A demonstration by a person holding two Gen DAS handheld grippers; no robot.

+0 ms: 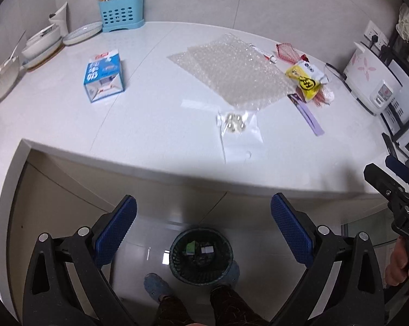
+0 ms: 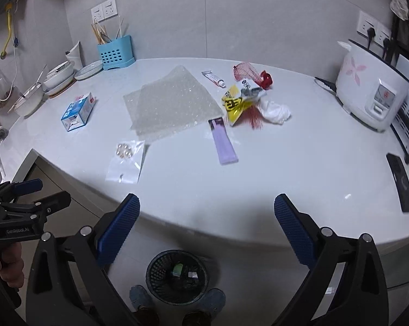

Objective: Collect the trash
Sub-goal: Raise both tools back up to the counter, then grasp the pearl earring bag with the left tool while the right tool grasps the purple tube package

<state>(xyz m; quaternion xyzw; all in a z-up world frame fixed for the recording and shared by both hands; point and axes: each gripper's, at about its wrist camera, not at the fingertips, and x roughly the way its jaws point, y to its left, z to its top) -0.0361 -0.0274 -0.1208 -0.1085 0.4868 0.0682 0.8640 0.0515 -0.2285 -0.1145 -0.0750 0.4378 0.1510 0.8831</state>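
Trash lies on the white counter (image 1: 155,114): a blue milk carton (image 1: 104,77) (image 2: 78,111), a bubble-wrap sheet (image 1: 231,73) (image 2: 171,100), a clear bag with beads (image 1: 238,129) (image 2: 127,160), a purple wrapper (image 2: 222,141) (image 1: 307,112), a yellow packet (image 1: 305,78) (image 2: 235,103), red netting (image 2: 245,72), a small tube (image 2: 214,78) and a white wad (image 2: 275,111). A black mesh bin (image 1: 201,255) (image 2: 177,275) stands on the floor with scraps inside. My left gripper (image 1: 203,217) is open and empty above the bin. My right gripper (image 2: 207,217) is open and empty at the counter's front edge.
A blue utensil holder (image 2: 114,53), plates and bowls (image 2: 57,77) stand at the back left. A rice cooker (image 2: 370,95) stands at the right, a black remote (image 2: 400,186) near the right edge. The person's feet flank the bin.
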